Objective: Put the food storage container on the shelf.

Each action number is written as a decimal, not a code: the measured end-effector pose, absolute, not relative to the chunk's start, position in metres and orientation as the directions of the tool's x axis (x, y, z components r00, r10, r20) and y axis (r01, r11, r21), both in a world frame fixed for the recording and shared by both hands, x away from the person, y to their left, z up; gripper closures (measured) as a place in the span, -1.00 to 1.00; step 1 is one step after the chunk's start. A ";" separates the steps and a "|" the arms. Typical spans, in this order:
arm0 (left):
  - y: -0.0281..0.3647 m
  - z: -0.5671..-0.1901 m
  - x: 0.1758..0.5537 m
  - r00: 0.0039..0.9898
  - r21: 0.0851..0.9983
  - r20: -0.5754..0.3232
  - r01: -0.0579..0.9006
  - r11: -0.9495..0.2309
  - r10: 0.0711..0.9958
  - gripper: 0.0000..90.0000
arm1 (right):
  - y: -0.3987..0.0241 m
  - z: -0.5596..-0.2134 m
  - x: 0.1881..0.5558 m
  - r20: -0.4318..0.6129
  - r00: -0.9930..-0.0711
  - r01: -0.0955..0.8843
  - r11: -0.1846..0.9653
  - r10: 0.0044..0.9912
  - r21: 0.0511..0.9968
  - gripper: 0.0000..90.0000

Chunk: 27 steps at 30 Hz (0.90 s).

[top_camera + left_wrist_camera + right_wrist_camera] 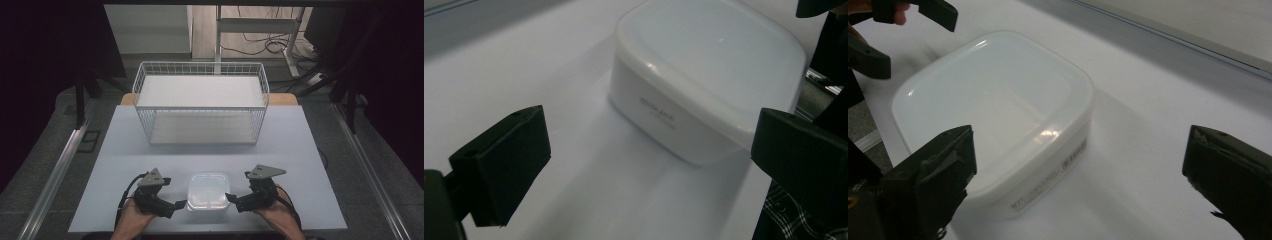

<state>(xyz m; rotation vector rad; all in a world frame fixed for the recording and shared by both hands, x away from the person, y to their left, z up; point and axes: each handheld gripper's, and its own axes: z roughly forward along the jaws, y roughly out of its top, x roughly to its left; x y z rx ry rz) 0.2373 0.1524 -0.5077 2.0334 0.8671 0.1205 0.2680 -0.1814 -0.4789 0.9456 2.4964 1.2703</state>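
Lettering on the lidded white container [704, 75] is too blurred to read; both hand-held grippers flank it, jaws spread.

The white lidded container [208, 190] sat near the front edge of the table [300, 150], with the left gripper [176, 206] and the right gripper [231, 199] close at its two sides, jaws wide apart. Behind it lay a wide bare strip of table. Farther back, the white wire basket [200, 102] blocked the way.
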 end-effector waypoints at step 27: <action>0.126 -0.515 0.263 0.747 0.717 -0.423 0.622 -0.314 0.513 -0.54 | -0.162 -0.491 0.277 0.326 -0.761 0.606 0.435 0.561 0.666 -0.53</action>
